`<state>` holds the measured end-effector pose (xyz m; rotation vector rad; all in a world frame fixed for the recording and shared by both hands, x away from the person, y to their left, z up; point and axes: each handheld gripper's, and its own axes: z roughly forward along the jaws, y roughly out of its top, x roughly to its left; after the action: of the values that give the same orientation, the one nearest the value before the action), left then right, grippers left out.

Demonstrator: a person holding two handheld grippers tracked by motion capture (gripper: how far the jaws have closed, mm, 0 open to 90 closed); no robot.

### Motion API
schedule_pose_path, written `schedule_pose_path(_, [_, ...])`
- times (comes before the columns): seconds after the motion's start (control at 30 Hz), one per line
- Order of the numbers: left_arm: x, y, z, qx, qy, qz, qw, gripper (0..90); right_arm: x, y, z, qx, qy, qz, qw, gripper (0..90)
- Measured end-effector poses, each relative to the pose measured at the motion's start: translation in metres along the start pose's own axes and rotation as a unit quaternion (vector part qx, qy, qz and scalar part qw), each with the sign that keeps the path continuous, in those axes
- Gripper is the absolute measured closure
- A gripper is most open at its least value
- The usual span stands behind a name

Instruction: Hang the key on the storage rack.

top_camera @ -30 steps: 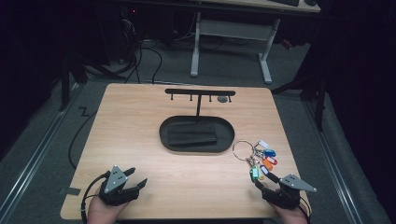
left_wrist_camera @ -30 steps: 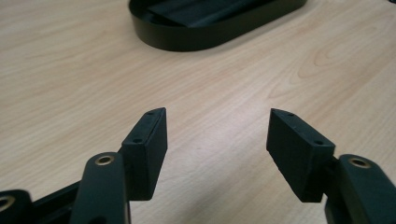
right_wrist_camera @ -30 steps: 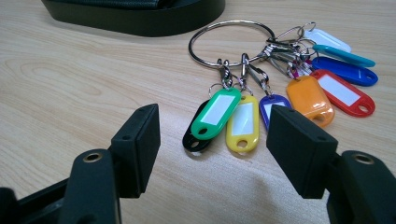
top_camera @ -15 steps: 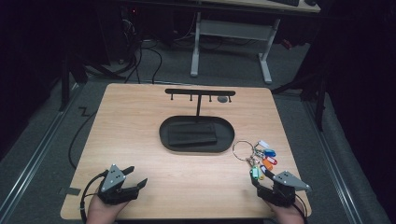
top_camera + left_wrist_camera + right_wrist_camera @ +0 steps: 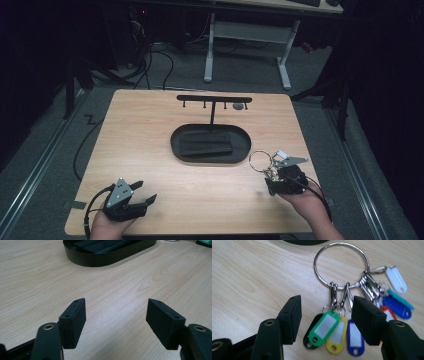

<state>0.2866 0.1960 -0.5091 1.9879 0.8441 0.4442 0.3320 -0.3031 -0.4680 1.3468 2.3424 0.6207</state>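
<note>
Both grippers are black throughout. The left gripper point(image 5: 146, 192), at the lower left of the high view, carries a grey three-cornered plate on top, and a black cable loops from its rear. The right gripper point(image 5: 274, 169), at the lower right, bears a like plate and trails a black cable. In the gripper views, each jaw is a flat rectangular block with small screw holes along its edge, mounted on an arm with a brass-ringed pivot hole.

Red tag point(image 5: 387, 312), perhaps others, half hidden behind the right claw point(image 5: 325, 308).
</note>
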Motion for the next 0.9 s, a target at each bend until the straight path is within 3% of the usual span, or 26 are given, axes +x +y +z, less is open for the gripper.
schedule_pose_path(0.07, [0.000,-0.001,0.000,0.000,-0.001,-0.002,1.0000,33.1,-0.001,0.006,0.001,0.010,0.002,-0.003,0.9999,42.7])
schedule_pose_path(0.1, [0.000,-0.001,-0.001,0.002,-0.001,-0.003,1.0000,33.2,-0.004,0.019,0.005,0.038,0.007,-0.018,0.9991,44.2])
schedule_pose_path(0.13, [0.000,-0.002,-0.001,0.003,-0.002,-0.003,1.0000,33.2,-0.004,0.019,0.005,0.038,0.007,-0.018,0.9991,44.2])
schedule_pose_path(0.17, [0.001,-0.003,-0.001,0.008,0.000,0.003,1.0000,33.3,-0.007,0.027,0.010,0.061,0.012,-0.024,0.9978,45.0])
schedule_pose_path(0.2, [0.001,-0.003,-0.001,0.008,0.000,0.003,1.0000,33.3,-0.007,0.027,0.010,0.061,0.012,-0.024,0.9978,45.0])
schedule_pose_path(0.3, [0.002,-0.005,-0.003,0.009,0.002,0.000,1.0000,33.8,-0.017,0.044,0.025,0.103,0.009,-0.041,0.9938,48.5])
schedule_pose_path(0.4, [0.003,-0.005,-0.004,0.010,0.002,0.000,1.0000,34.3,-0.022,0.051,0.030,0.117,0.008,-0.046,0.9921,50.8])
schedule_pose_path(0.43, [0.003,-0.006,-0.004,0.009,0.003,0.000,1.0000,34.6,-0.027,0.061,0.037,0.133,0.012,-0.051,0.9898,52.9])
schedule_pose_path(0.73, [0.001,-0.006,-0.007,0.004,0.007,0.012,0.9999,37.1,-0.049,0.089,0.060,0.175,0.014,-0.066,0.9823,62.7])
schedule_pose_path(0.77, [0.001,-0.006,-0.007,0.004,0.004,0.011,0.9999,37.1,-0.052,0.092,0.065,0.186,0.013,-0.071,0.9800,63.7])
schedule_pose_path(0.87, [0.001,-0.007,-0.007,0.009,0.003,0.012,0.9999,37.0,-0.056,0.096,0.070,0.188,0.022,-0.074,0.9792,65.6])
schedule_pose_path(0.9, [0.001,-0.007,-0.005,0.010,0.002,0.010,0.9999,37.0,-0.057,0.098,0.075,0.195,0.025,-0.060,0.9787,66.9])
